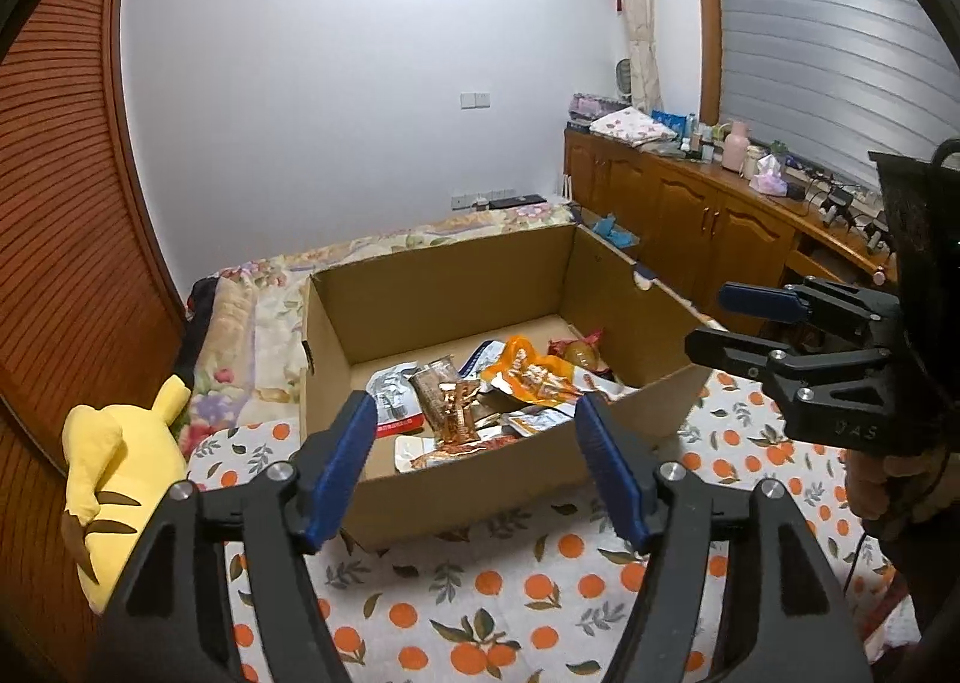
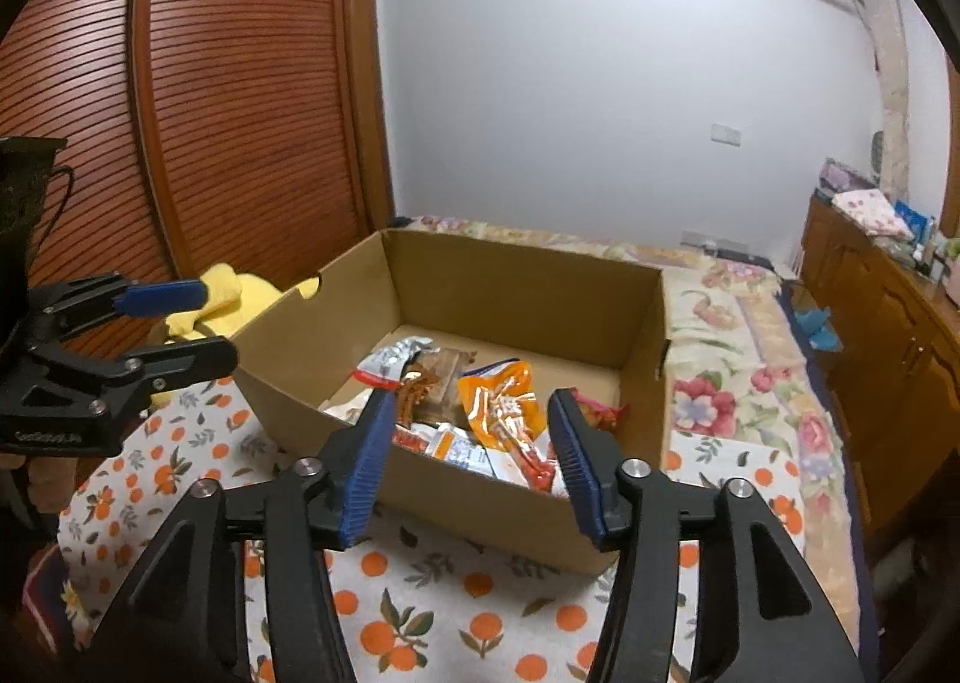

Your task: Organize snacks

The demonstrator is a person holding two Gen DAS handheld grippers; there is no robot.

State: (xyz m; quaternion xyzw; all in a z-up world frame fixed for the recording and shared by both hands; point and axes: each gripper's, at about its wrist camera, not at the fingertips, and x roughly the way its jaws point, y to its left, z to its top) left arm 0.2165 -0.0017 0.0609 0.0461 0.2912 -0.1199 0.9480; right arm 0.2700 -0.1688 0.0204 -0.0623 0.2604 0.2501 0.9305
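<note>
An open cardboard box (image 1: pixel 432 269) (image 2: pixel 516 287) stands on a bed and holds several snack packets. Among them are an orange packet (image 1: pixel 534 377) (image 2: pixel 501 398), a brown packet (image 1: pixel 447 392) and a white and grey packet (image 1: pixel 393 395). My left gripper (image 1: pixel 474 413) (image 2: pixel 216 323) hangs open just before the box's near wall, at its left side, with nothing between its blue pads. My right gripper (image 2: pixel 473 407) (image 1: pixel 711 323) is open too, near the box's right corner, and holds nothing.
The box rests on an orange-print cloth (image 1: pixel 510 593) (image 2: pixel 420 611) over floral bedding (image 2: pixel 732 335). A yellow plush toy (image 1: pixel 114 461) (image 2: pixel 234 293) lies left of the box. A slatted wooden door (image 1: pixel 60 203) stands at the left, and a cluttered wooden cabinet (image 1: pixel 690 215) at the right.
</note>
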